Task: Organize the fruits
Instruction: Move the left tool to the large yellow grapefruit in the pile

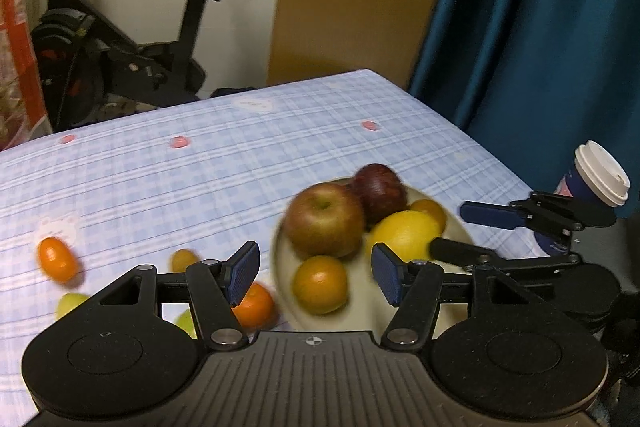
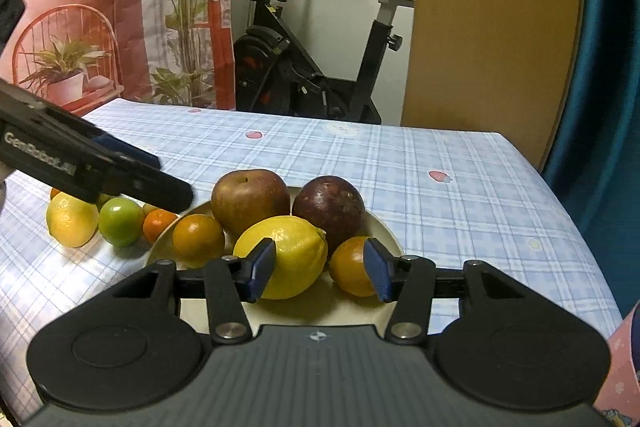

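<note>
Yellow and glossy, the lemon (image 2: 288,255) lies at the front of the cream plate (image 2: 386,231), between the spread pads of the right hand-held gripper (image 2: 318,269), which stands open; whether either pad touches the peel cannot be told. On the same plate a small orange (image 2: 198,239) sits to the lemon's left and a second orange (image 2: 350,267) to its right, partly behind the right pad. Behind them rest a red-brown apple (image 2: 250,201) and a dark purple fruit (image 2: 329,209), side by side.

Off the plate, to its left on the worktop (image 2: 460,211), lie another lemon (image 2: 72,219), a green fruit (image 2: 121,221) and a small tangerine (image 2: 157,223), close together, with more fruit half hidden behind them.

The left hand-held gripper (image 1: 316,273) is open too and holds nothing; it hovers over the near-left side of the plate (image 1: 456,227), above an orange (image 1: 320,283). In the left wrist view, blurred, an oval orange fruit (image 1: 58,259) lies well apart at the left.

The worktop carries a blue checked cloth with small pink motifs. A lidded paper cup (image 1: 592,183) stands near its right edge. Beyond are an exercise bike (image 2: 312,67), a blue curtain (image 1: 540,27) and a potted plant (image 2: 66,75).
</note>
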`<state>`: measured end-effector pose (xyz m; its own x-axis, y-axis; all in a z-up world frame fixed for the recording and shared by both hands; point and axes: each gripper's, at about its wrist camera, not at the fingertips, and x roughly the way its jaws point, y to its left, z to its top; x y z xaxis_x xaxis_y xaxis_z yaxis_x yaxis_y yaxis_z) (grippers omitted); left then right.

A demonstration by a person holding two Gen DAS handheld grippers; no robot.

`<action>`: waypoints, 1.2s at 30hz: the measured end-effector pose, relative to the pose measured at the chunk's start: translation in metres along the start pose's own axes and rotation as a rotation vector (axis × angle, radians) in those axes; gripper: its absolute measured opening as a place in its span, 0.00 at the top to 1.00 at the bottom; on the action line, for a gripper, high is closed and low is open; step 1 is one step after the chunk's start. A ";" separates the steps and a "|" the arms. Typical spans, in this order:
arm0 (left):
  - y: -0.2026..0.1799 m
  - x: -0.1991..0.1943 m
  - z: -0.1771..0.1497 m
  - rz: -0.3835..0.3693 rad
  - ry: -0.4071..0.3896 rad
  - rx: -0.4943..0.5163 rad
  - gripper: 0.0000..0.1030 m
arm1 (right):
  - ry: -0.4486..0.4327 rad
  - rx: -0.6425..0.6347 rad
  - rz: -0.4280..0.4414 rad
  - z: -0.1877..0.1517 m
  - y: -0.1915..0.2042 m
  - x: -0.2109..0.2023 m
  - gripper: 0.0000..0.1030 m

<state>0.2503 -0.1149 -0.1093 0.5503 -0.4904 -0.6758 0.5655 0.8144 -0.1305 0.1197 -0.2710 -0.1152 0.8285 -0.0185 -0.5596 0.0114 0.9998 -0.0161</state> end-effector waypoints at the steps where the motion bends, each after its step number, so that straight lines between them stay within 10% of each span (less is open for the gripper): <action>1: 0.006 -0.004 -0.001 0.004 -0.004 -0.008 0.38 | 0.000 0.003 0.001 0.000 0.000 -0.001 0.50; 19: 0.095 -0.081 -0.027 0.192 -0.086 -0.166 0.37 | -0.033 -0.057 0.136 0.025 0.044 0.000 0.50; 36: 0.099 -0.077 -0.062 0.128 -0.060 -0.264 0.37 | 0.065 -0.263 0.426 0.031 0.149 0.038 0.49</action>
<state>0.2265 0.0229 -0.1150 0.6464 -0.3896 -0.6560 0.3145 0.9194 -0.2362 0.1700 -0.1227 -0.1136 0.6924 0.3823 -0.6119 -0.4686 0.8831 0.0215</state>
